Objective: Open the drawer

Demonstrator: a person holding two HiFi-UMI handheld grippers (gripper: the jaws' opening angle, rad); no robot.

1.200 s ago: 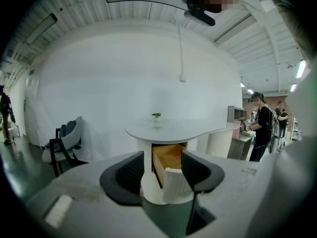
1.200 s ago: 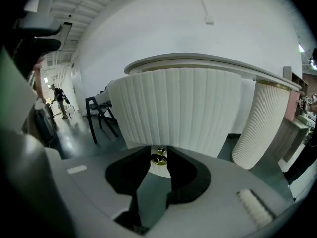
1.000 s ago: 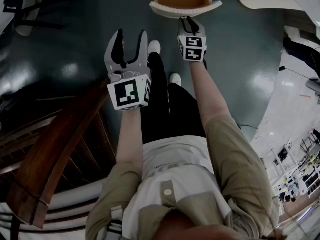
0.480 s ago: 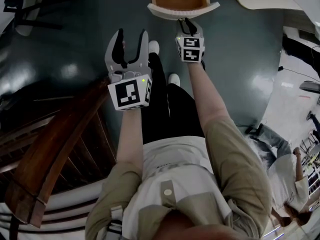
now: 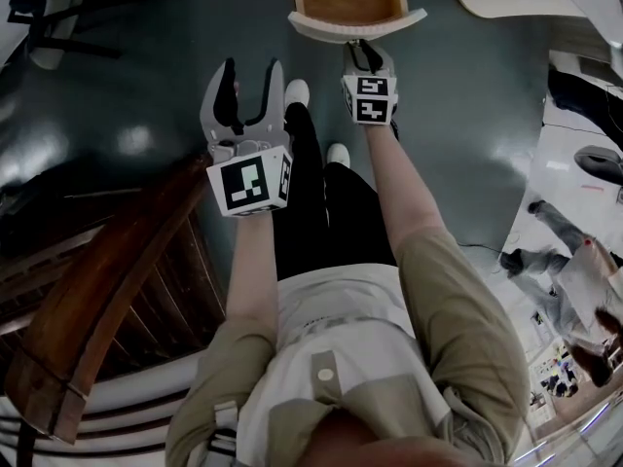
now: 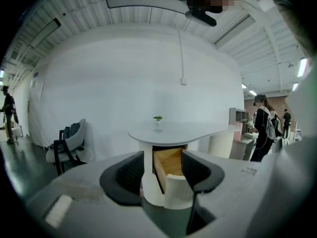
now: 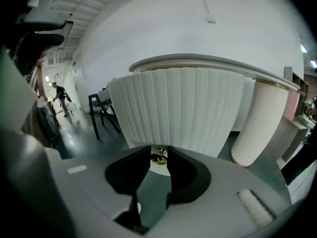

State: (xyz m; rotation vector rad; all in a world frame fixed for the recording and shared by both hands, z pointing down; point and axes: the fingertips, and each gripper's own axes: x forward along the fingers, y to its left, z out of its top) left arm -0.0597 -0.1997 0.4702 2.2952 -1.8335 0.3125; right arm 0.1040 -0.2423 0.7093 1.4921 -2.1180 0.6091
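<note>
1. The right gripper (image 7: 158, 155) had its jaws drawn narrow and clamped on the small brass knob (image 7: 158, 158) of the drawer (image 7: 178, 108).
2. The drawer stood at the gripper's 12 o'clock, pulled out from under the white table top (image 6: 183, 130), with its bare wooden floor showing.
3. The left gripper (image 5: 250, 71), at 8 o'clock from the right one, had its jaws spread wide and held nothing, well apart from the drawer.
4. A dark wooden chair back (image 5: 97, 290) stood at 7 o'clock, and a ribbed white pedestal (image 7: 257, 123) rose at 3 o'clock of the drawer's front.
</note>
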